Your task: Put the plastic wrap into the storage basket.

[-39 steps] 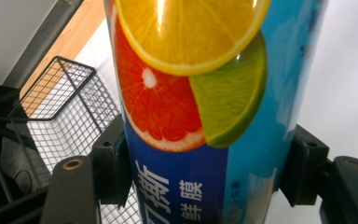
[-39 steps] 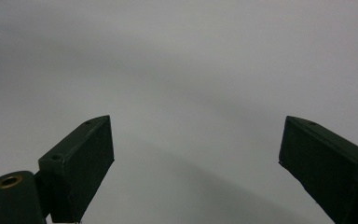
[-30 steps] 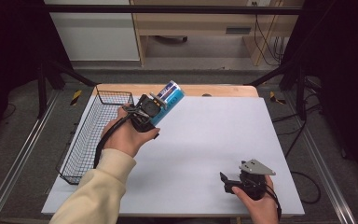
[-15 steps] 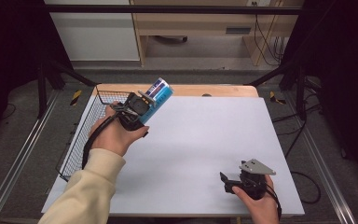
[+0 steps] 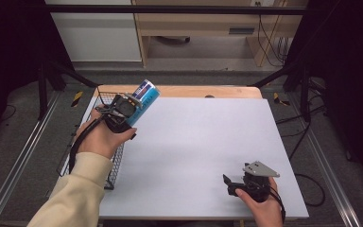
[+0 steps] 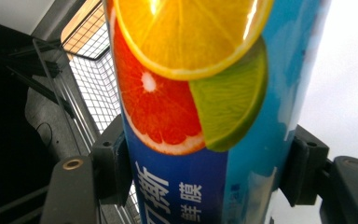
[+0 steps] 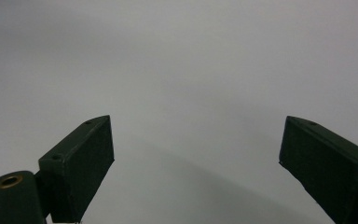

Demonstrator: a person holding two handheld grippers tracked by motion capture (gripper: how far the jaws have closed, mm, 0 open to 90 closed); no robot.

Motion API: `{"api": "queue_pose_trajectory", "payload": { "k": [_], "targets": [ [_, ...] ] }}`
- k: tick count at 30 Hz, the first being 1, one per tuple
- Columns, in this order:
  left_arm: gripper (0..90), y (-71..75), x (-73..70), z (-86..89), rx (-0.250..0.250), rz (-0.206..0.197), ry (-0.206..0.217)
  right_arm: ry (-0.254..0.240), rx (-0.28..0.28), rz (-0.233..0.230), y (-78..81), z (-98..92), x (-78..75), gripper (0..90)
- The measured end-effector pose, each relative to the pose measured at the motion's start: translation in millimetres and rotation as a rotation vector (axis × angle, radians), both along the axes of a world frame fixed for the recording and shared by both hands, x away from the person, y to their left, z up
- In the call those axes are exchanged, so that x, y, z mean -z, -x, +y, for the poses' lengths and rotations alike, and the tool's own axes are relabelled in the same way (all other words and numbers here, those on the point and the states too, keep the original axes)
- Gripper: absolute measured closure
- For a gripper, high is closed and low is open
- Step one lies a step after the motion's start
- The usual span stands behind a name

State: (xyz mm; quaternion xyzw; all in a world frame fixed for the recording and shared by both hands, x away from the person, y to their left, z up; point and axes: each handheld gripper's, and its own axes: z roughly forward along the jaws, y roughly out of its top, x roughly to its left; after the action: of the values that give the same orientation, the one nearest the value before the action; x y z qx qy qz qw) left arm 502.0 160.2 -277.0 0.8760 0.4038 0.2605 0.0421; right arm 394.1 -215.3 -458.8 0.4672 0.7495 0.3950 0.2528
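Left gripper (image 5: 131, 105) now sits over the near-right edge of the wire basket (image 5: 105, 97), where a second ago we had it out over the white surface (image 5: 203, 142), further right. We read that as a steady carry toward the surface's left side. The load is a blue cylindrical package (image 5: 142, 98) printed with citrus slices, most likely a roll of cling film going by the label; we cannot confirm that. It is clamped between the two black jaws across its lower body, tilted so its capped end points up and away to the right.

From the left gripper view, the package (image 6: 205, 107) rises straight up between the pads (image 6: 114, 163), both pressing its sides, no slack visible. The basket mesh (image 6: 93, 88) lies behind and to the left of it, so the package is close to the basket but not yet inside its walls. The grip looks the same across the frames; only the hand's position has shifted.

Right gripper (image 5: 229, 184) rests low at the near right of the surface, in the same spot as before, jaws spread wide. Its own view shows the pads (image 7: 81, 163) apart with bare surface between them, holding nothing.

Our judgement: the package is being taken to the basket. What remains is a little more travel left, a lowering into the mesh, then release. The tilt may need levelling so the long body clears the rim.
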Motion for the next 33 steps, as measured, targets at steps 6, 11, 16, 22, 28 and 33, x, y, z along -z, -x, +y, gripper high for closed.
{"api": "queue_pose_trajectory", "payload": {
  "k": [6, 11, 16, 22, 28, 33],
  "targets": [
    [31.9, 0.0, 4.2, 8.9, -0.017, 0.004, -0.011, 0.002, -0.003, -0.001, -0.1, 0.1, 0.4, 10.3],
    [31.9, -0.3, 6.5, 14.8, -0.033, 0.009, -0.016, 0.001, -0.001, 0.006, 0.0, 0.8, 0.8, 10.1],
    [31.9, -0.7, 8.2, 18.5, -0.041, 0.008, -0.019, -0.001, -0.003, 0.001, -0.1, 0.4, 0.5, 10.2],
    [31.9, -0.6, 10.9, 23.5, -0.051, 0.018, -0.016, 0.002, -0.001, 0.005, -0.1, 0.7, 0.8, 10.1],
    [31.9, 0.4, 10.3, 28.5, -0.06, 0.02, -0.015, 0.0, -0.001, 0.006, -0.1, 1.0, 0.9, 10.1],
    [31.9, 0.8, 11.8, 31.9, -0.066, 0.023, -0.01, 0.001, 0.0, 0.007, 0.0, 0.9, 1.0, 10.1]
  ]
}}
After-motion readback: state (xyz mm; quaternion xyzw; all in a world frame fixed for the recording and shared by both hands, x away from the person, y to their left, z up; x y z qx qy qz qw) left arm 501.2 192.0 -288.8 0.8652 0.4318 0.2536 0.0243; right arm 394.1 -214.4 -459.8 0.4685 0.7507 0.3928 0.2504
